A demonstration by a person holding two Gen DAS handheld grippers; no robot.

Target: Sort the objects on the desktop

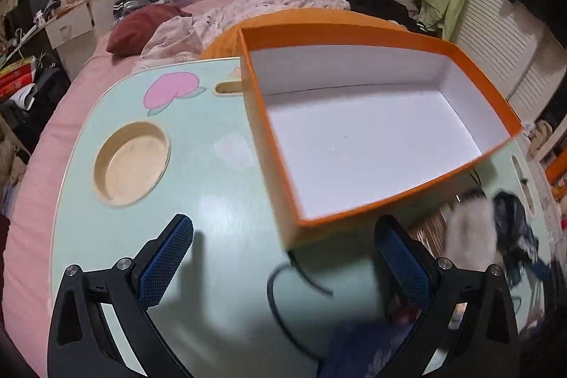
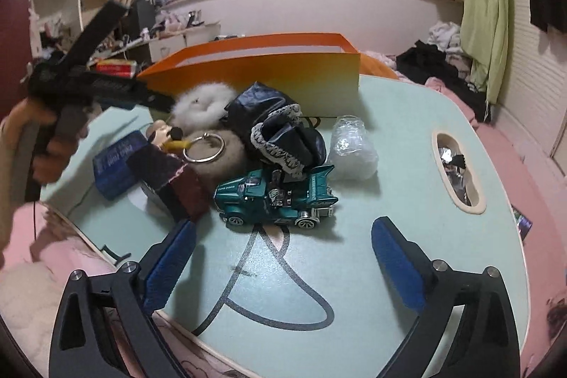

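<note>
Lettering on the teal toy truck point(image 2: 278, 197) stays unreadable, and both tongs, left point(image 1: 283, 257) and right point(image 2: 283, 257), gape empty

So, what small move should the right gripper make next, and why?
Probably ease the right gripper forward and down around the teal toy truck. Its jaws are wide open and empty, the truck is the nearest thing in front of them, and the orange box looks empty.
</note>
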